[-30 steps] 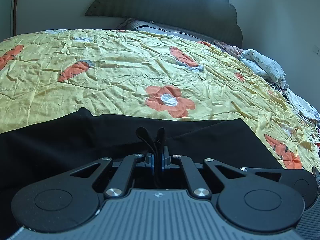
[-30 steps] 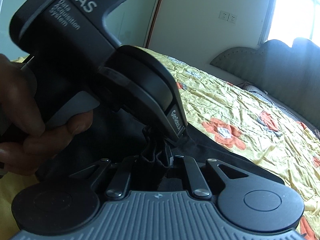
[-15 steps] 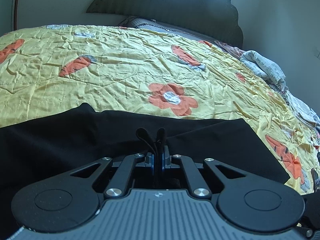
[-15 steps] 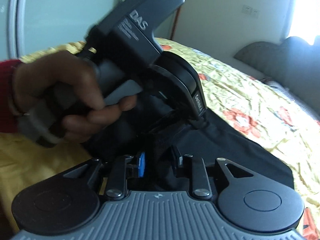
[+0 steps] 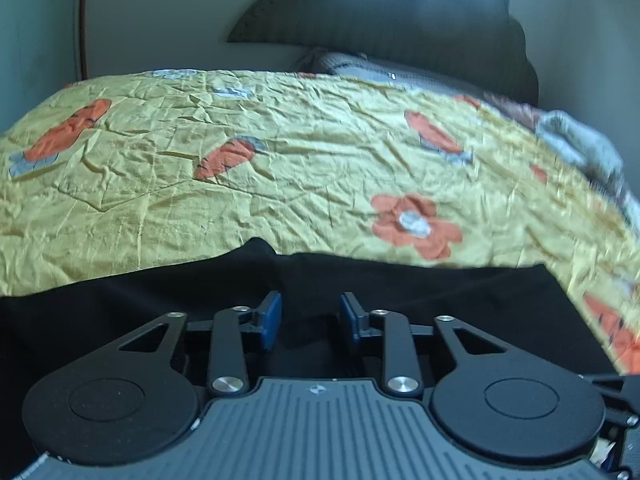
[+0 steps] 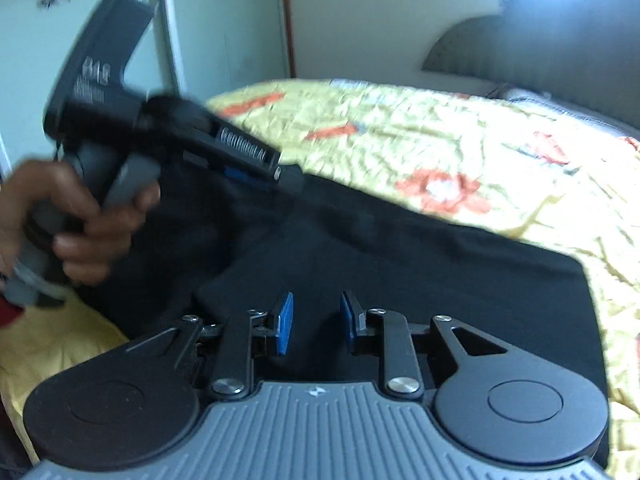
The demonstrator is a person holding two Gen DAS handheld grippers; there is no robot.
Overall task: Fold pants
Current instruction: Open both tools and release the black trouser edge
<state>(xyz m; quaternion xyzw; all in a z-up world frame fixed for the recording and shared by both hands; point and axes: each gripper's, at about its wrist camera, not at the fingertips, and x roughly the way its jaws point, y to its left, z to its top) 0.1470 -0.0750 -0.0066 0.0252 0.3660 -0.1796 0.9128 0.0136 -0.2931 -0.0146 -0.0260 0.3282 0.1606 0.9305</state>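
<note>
The black pants lie folded flat on the yellow flowered bedspread, along the near edge of the bed. My left gripper is open just above the pants, its blue pads apart and empty. My right gripper is also open and empty over the pants. In the right wrist view the left gripper shows at the upper left, held in a hand, blurred by motion, over the left part of the pants.
A dark padded headboard and grey pillows stand at the far end of the bed. A heap of light clothes lies at the right side. A wardrobe door and wall stand left of the bed.
Both grippers were shut on the pants fabric and have opened and let it go. The left gripper has pulled away to the left; the pants now lie flat.
</note>
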